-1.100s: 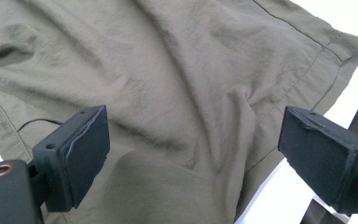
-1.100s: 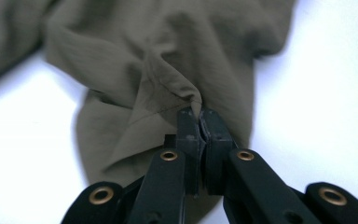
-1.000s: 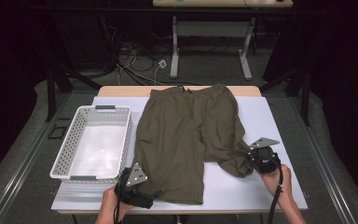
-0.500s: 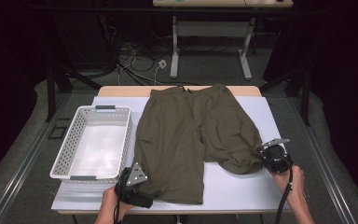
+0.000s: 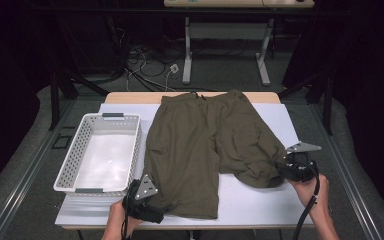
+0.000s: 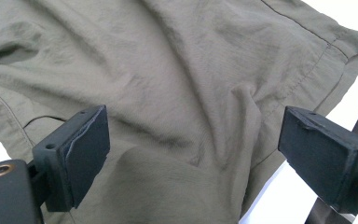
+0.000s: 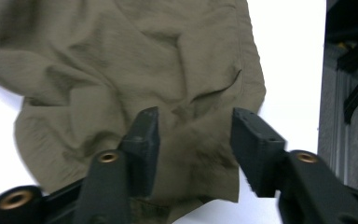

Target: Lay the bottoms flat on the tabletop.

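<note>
A pair of olive green shorts (image 5: 205, 140) lies flat on the white-covered table (image 5: 260, 205), waistband at the far edge. The right leg is bunched up in folds (image 5: 260, 172) near my right gripper (image 5: 282, 170). The right gripper view has that gripper (image 7: 193, 135) with its jaws partly apart, having just been opening; crumpled cloth (image 7: 121, 60) lies under and between them, and the pads do not press it. My left gripper (image 5: 162, 212) rests at the left leg's hem near the front edge. Its jaws stand wide open (image 6: 191, 154) over the smooth fabric (image 6: 168, 70).
A white perforated basket (image 5: 75, 165) stands on the table's left side, beside the shorts. Bare white cover shows in front of the right leg and at the far right. Beyond the table are desk legs and cables (image 5: 145, 75) on a dark floor.
The right gripper moved to the right, dragging the bunched right leg outward, and its jaws have parted. The left gripper stayed where it was.
</note>
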`<state>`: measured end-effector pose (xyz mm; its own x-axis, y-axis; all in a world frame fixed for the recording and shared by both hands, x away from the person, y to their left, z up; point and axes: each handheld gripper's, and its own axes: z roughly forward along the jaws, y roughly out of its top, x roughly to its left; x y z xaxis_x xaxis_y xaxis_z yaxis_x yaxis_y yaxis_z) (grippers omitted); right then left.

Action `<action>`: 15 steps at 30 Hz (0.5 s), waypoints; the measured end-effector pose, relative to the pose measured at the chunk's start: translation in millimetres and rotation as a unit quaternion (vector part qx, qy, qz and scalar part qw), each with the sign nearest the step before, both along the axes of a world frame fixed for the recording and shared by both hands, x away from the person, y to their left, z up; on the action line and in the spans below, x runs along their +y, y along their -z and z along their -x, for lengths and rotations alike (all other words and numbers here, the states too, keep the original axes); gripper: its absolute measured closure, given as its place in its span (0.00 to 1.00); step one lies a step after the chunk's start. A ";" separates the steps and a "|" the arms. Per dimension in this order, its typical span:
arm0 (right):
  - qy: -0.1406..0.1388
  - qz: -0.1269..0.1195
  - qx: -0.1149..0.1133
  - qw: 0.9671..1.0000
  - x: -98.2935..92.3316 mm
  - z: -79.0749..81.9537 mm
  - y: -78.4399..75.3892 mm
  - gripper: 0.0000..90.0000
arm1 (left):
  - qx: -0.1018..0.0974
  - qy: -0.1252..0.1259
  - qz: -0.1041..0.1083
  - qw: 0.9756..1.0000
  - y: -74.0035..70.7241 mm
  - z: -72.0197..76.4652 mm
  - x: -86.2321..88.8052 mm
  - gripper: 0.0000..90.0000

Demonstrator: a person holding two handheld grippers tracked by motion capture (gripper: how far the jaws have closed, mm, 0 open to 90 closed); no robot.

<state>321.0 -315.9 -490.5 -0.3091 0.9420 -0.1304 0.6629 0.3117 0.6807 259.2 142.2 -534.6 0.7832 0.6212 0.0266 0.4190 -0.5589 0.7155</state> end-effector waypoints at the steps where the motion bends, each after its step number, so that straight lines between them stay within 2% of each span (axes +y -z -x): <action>1: 0.003 0.001 0.004 1.000 -2.1 -2.5 2.7 0.55 | -0.001 0.001 -0.002 1.000 0.0 0.0 -0.3 0.09; 3: 0.022 0.007 0.011 1.000 -6.2 -6.4 8.8 0.52 | 0.000 0.004 -0.004 1.000 0.1 0.2 -0.8 0.09; 5: 0.034 0.012 0.027 0.999 -12.3 -11.5 16.4 0.50 | 0.001 0.003 -0.002 1.000 1.2 0.1 -1.7 0.09; 9: 0.048 -0.014 0.064 0.997 -25.7 -19.3 32.5 0.50 | 0.001 0.003 -0.006 1.000 1.5 -0.4 -1.9 0.09; 11: 0.042 -0.030 0.079 0.995 -29.0 -22.1 40.7 0.59 | 0.002 0.005 -0.006 1.000 1.6 -0.4 -2.0 0.09; 13: 0.037 -0.025 0.092 0.995 -29.9 -23.9 47.6 0.69 | 0.000 0.005 -0.008 1.000 1.7 -0.1 -2.3 0.09; 15: 0.036 -0.037 0.087 0.995 -30.0 -23.8 49.9 0.84 | 0.000 0.005 -0.007 1.000 1.7 0.2 -2.3 0.09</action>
<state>344.8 -345.8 -540.4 -0.2527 0.9675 -0.0101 0.7918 0.2128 0.5725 259.1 139.9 -536.3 0.7888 0.6136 0.0359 0.4137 -0.5732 0.7073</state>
